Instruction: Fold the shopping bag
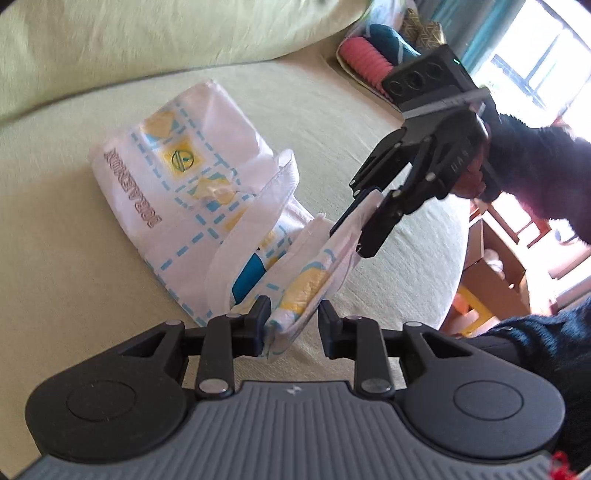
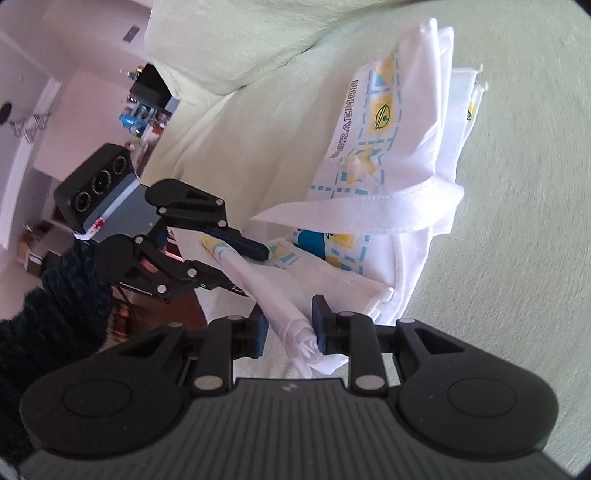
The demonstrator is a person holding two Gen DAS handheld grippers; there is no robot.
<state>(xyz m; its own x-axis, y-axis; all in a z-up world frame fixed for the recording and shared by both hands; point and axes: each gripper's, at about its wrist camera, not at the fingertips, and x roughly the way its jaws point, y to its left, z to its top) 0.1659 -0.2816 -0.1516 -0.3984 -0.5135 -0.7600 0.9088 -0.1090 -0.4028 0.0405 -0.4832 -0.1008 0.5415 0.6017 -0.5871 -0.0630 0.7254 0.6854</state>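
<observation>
A white shopping bag with blue dashed lines, yellow squares and lettering lies half folded on a pale green cushioned seat. Its white handle strap loops over the fold. My left gripper is shut on a bunched edge of the bag, which is lifted off the seat. My right gripper pinches the same raised edge further along. In the right wrist view the right gripper clamps a rolled bunch of white cloth, the left gripper holds the strip at the left, and the bag lies beyond them.
A green back cushion rises behind the bag. The seat's rounded edge drops off at the right, with a cardboard box on the floor below. A bag holding pink and teal things stands by the window. Cluttered shelves stand far left.
</observation>
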